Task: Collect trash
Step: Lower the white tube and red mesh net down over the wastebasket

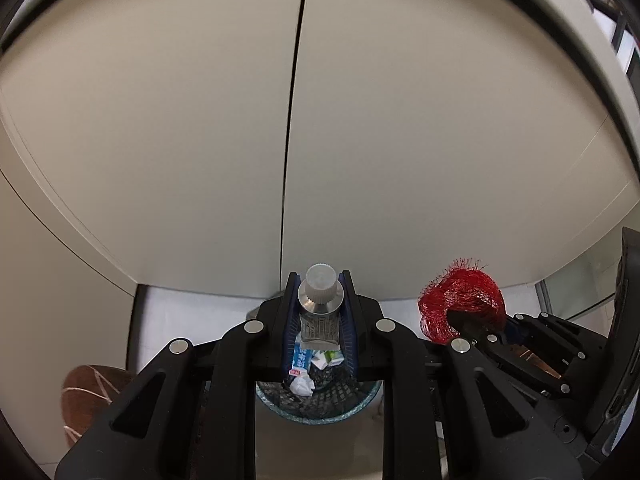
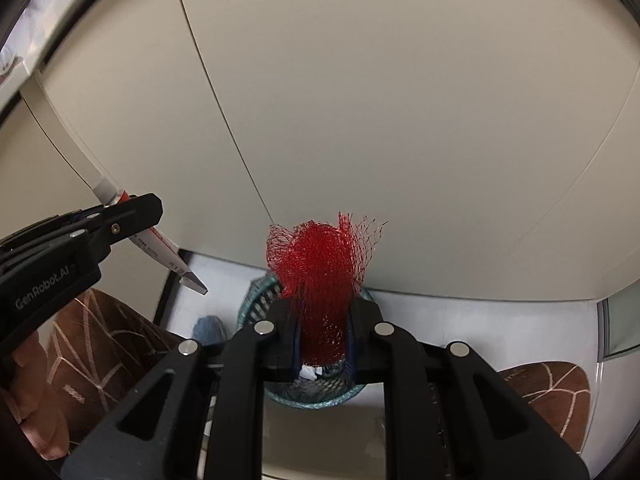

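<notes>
My left gripper [image 1: 320,300] is shut on a silver toothpaste tube [image 1: 320,312] with a white ribbed cap, held above a teal mesh waste basket [image 1: 320,412] that holds crumpled paper and wrappers. My right gripper [image 2: 323,332] is shut on a bunched red mesh net [image 2: 322,272], also over the basket [image 2: 256,300]. In the left wrist view the red net [image 1: 460,304] and right gripper sit to the right. In the right wrist view the left gripper [image 2: 132,216] with the tube [image 2: 160,248] is at the left.
Beige cabinet doors [image 1: 360,140] with a dark vertical seam stand right behind the basket. A brown patterned mat [image 2: 100,344] lies on the pale floor left and right. A glass panel edge [image 1: 580,284] is at the far right.
</notes>
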`<action>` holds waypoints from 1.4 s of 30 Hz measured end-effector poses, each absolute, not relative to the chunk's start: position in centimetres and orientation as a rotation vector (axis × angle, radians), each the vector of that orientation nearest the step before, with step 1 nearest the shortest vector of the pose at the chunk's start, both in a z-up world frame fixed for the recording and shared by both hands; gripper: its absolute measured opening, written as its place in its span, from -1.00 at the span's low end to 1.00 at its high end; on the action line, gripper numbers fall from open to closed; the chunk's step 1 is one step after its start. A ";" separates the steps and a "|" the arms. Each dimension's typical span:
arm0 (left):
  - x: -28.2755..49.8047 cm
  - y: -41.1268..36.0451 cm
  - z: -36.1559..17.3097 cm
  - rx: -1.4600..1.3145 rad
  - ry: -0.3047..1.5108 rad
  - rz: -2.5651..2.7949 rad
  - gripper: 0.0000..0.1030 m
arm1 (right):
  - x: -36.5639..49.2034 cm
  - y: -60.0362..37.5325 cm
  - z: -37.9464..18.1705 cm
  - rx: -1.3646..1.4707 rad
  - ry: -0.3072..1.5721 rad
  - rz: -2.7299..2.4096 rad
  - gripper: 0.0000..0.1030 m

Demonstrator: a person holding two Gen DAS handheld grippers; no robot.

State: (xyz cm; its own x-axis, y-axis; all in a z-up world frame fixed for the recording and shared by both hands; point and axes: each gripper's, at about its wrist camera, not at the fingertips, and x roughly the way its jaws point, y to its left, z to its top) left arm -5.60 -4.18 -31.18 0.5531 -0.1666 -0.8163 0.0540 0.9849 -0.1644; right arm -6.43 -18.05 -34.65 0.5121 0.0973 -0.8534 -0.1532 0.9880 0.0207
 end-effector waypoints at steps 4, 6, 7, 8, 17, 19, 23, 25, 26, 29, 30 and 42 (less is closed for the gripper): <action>-5.3 -4.2 -33.9 -0.126 1.010 -0.134 -0.63 | -5.6 -18.1 -37.5 -0.060 1.066 0.138 -0.72; -5.0 -4.5 -35.6 -0.131 1.034 -0.141 -0.63 | -5.2 -18.1 -38.9 -0.051 1.092 0.133 -0.72; -4.8 -4.5 -36.4 -0.138 1.051 -0.144 -0.63 | -5.0 -17.7 -39.6 -0.050 1.102 0.133 -0.72; -4.7 -4.5 -37.3 -0.149 1.069 -0.149 -0.63 | -4.9 -17.5 -40.4 -0.048 1.115 0.132 -0.72; -3.8 -5.7 -43.4 -0.138 1.152 -0.169 -0.63 | -4.1 -18.4 -45.2 -0.012 1.204 0.113 -0.72; -3.4 -5.8 -44.5 -0.138 1.169 -0.175 -0.63 | -3.8 -18.8 -46.0 0.002 1.229 0.106 -0.72; -2.8 -6.1 -46.5 -0.123 1.189 -0.193 -0.63 | -3.4 -18.8 -48.1 0.005 1.277 0.089 -0.72; -2.5 -6.1 -47.5 -0.125 1.205 -0.195 -0.63 | -3.0 -18.7 -49.2 -0.001 1.303 0.081 -0.72; -2.3 -6.1 -48.0 -0.133 1.216 -0.193 -0.63 | -2.7 -18.7 -49.6 -0.005 1.315 0.077 -0.72; -1.9 -6.0 -49.0 -0.144 1.235 -0.187 -0.62 | -2.6 -18.9 -50.9 -0.006 1.336 0.072 -0.72; -1.9 -6.0 -49.0 -0.145 1.232 -0.190 -0.62 | -2.5 -19.2 -51.0 -0.003 1.339 0.072 -0.72; -1.7 -4.5 -49.2 -0.162 1.208 -0.135 0.05 | -2.4 -19.2 -52.0 0.017 1.354 0.135 -0.68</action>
